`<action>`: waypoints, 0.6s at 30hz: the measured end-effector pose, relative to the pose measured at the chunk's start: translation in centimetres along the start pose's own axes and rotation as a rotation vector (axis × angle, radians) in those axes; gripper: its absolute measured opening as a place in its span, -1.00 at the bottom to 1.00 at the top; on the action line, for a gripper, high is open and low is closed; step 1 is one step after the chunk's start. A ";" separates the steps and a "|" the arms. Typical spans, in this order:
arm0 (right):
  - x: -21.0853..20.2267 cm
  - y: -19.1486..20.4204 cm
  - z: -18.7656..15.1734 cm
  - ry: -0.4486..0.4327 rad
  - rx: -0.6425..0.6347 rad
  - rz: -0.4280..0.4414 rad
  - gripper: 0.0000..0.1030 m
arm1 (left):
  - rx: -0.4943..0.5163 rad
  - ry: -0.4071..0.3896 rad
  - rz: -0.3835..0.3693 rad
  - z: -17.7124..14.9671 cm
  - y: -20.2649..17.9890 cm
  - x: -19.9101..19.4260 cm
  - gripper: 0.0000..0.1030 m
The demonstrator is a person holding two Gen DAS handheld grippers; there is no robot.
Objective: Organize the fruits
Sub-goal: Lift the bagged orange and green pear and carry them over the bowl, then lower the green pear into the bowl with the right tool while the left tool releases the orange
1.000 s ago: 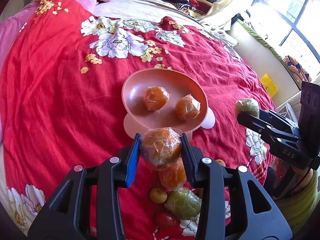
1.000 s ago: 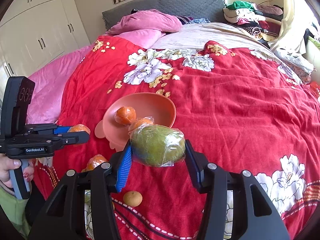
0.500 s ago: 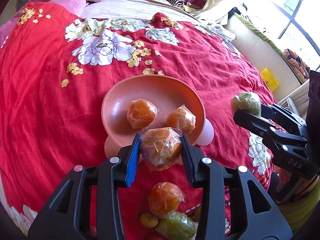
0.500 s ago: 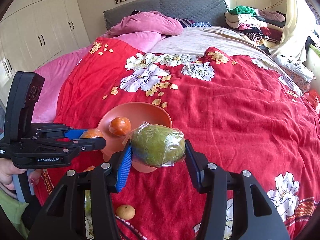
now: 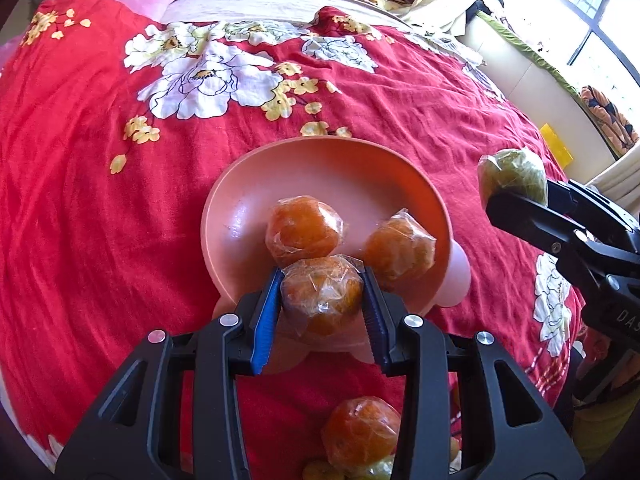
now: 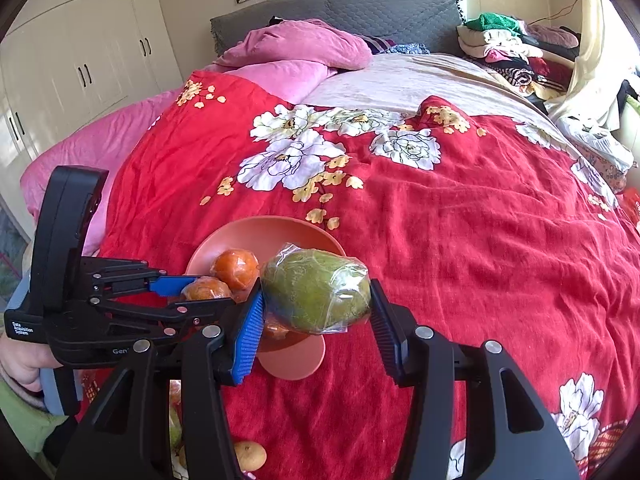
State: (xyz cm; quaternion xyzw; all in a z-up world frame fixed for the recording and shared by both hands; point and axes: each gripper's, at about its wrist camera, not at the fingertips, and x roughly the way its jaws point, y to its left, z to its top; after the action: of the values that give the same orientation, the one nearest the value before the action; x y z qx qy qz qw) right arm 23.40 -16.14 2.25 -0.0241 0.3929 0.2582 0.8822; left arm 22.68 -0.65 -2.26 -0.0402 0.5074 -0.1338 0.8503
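A pink bowl (image 5: 320, 160) (image 6: 256, 232) sits on the red flowered bedspread with two plastic-wrapped oranges (image 5: 302, 230) (image 5: 400, 244) in it. My left gripper (image 5: 322, 298) is shut on a third wrapped orange (image 5: 322, 296), held over the bowl's near rim. My right gripper (image 6: 316, 300) is shut on a wrapped green mango (image 6: 316, 292) (image 5: 514, 174), held just right of the bowl. In the right wrist view the left gripper (image 6: 188, 292) comes in from the left with its orange (image 6: 206, 290) at the bowl's edge.
Another wrapped orange (image 5: 362, 436) and a small yellow fruit (image 6: 250, 454) lie on the bedspread near the front edge. Pink pillows (image 6: 296, 48) and piled clothes (image 6: 504, 48) are at the head of the bed. A hand (image 6: 20, 364) grips the left handle.
The left gripper has carried its orange forward and down, from short of the bowl to over its near rim. The right gripper with the mango has closed in on the bowl.
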 end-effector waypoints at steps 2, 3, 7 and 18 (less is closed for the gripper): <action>0.5 -0.1 0.3 0.006 -0.005 -0.001 -0.06 | 0.003 0.000 0.011 0.1 0.2 0.2 -0.40; 0.8 -0.1 0.3 0.011 -0.006 0.000 -0.06 | 0.009 0.000 0.018 0.2 0.3 0.3 -0.40; 2.1 -0.3 0.9 0.031 -0.013 -0.001 -0.06 | 0.021 -0.002 0.031 0.4 0.5 0.5 -0.40; 6.2 0.6 2.6 0.107 -0.044 0.041 -0.06 | 0.039 -0.001 0.047 0.3 0.8 0.3 -0.40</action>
State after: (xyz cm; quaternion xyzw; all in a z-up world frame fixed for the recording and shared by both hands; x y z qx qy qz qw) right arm 28.36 -12.23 -0.26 -0.0493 0.4344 0.2831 0.8537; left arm 23.21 0.05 -2.57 -0.0118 0.5051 -0.1237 0.8541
